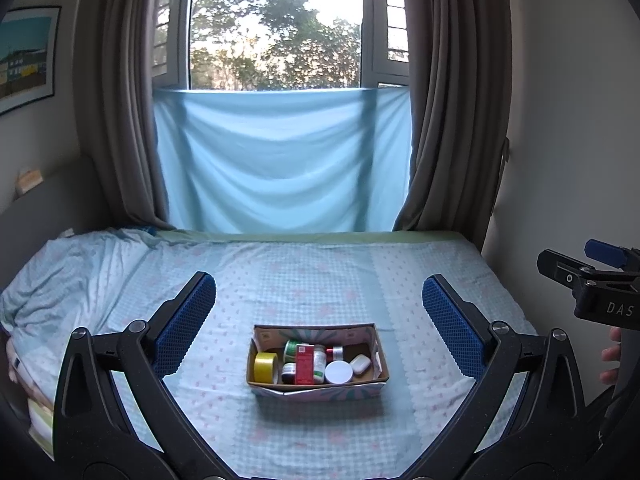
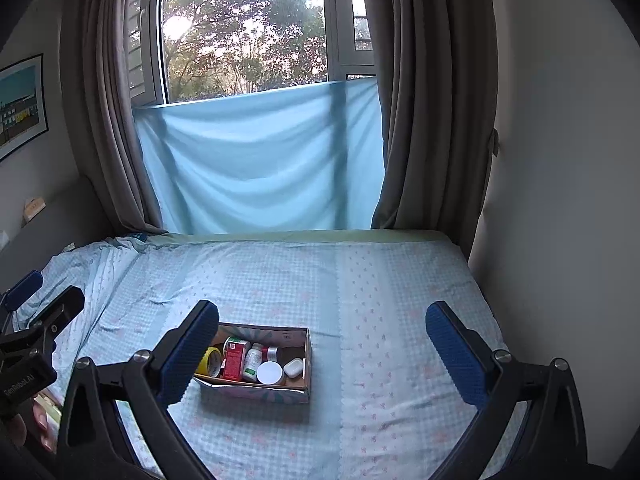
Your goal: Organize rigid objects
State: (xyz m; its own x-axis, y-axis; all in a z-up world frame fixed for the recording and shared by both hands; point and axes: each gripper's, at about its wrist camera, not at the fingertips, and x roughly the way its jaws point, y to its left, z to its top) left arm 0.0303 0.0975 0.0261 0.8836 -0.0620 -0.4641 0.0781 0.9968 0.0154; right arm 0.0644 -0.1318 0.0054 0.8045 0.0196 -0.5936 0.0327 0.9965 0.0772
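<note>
An open cardboard box sits on the bed, in front of and below my open left gripper. Inside it lie a yellow tape roll, a red carton, a white-lidded jar, a white earbud case and some small bottles. In the right wrist view the same box lies low and left, partly behind the left finger of my open right gripper. Neither gripper holds anything. Each gripper shows at the edge of the other's view, held by a hand.
The bed has a pale blue patterned sheet, with a crumpled duvet at its left. Behind it hang a blue cloth and brown curtains under a window. A wall runs along the bed's right side.
</note>
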